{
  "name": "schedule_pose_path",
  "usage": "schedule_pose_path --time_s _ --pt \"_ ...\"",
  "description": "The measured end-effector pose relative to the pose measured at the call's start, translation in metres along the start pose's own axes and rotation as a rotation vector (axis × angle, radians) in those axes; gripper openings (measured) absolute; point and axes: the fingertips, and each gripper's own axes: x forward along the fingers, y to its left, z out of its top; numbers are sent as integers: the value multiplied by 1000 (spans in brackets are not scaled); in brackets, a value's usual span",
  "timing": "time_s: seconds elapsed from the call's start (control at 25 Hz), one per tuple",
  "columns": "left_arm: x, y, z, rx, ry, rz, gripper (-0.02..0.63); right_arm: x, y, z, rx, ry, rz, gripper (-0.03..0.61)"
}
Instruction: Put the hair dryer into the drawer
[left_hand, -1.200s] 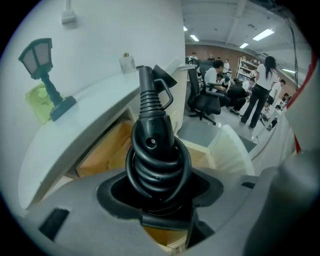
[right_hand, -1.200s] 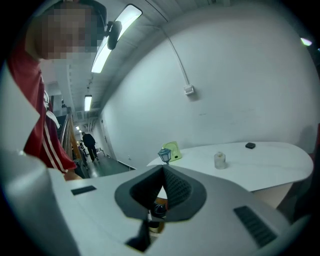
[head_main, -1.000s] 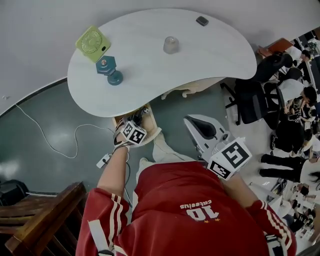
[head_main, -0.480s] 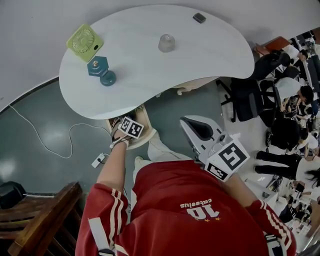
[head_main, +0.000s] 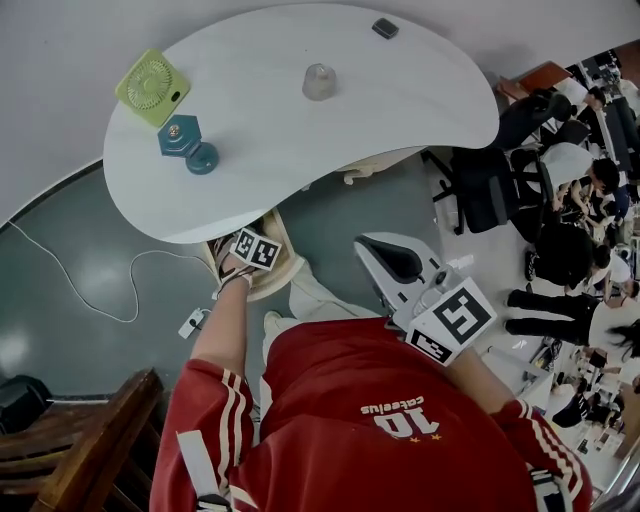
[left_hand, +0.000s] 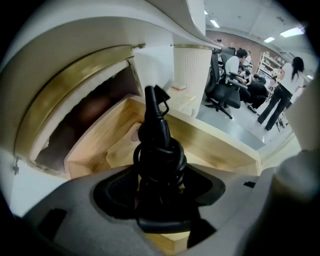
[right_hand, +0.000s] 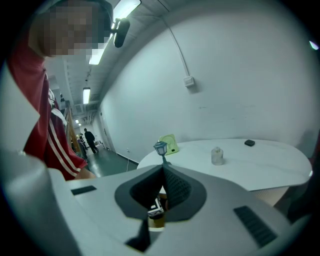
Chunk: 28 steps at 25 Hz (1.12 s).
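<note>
In the left gripper view a black hair dryer (left_hand: 159, 150), its cord coiled round it, stands between the wide jaws of my left gripper (left_hand: 160, 200). The jaws are opening, and I cannot see the pads pressing on it. Its far end reaches down into the open wooden drawer (left_hand: 220, 145) under the white table. The head view shows the left gripper (head_main: 245, 258) pointing steeply down into that drawer (head_main: 288, 268). My right gripper (head_main: 378, 248) hangs to the right of the drawer. Its jaws meet with nothing in them (right_hand: 162, 175).
On the white table (head_main: 400, 90) stand a green fan (head_main: 152, 87), a teal lantern (head_main: 185, 143), a glass jar (head_main: 319, 81) and a small dark block (head_main: 385, 28). Black office chairs (head_main: 490, 190) and people are at the right. A cable and plug block (head_main: 190, 322) lie on the floor; wooden furniture (head_main: 70, 440) is lower left.
My left gripper has sunk and moved a little toward the table, deeper over the drawer. The right gripper has kept still.
</note>
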Motion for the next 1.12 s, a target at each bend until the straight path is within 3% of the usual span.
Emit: schedule_pose_path --time_s 0.28,0.48,0.76,0.92,1.12 --pt "-10 -4 7 29 -31 -23 301 -9 1 -3 5 -7 -24 5" --pt "-28 -5 12 141 -59 -11 296 -14 15 1 -2 -29 -16 5" --pt "-53 -13 9 180 -101 -19 296 -23 41 3 -14 -68 -20 5" --pt "-71 -29 9 255 -120 -39 296 -33 56 0 -6 -81 -32 5" --pt "-122 -49 21 290 -215 -49 296 -48 72 6 -4 -114 -53 5"
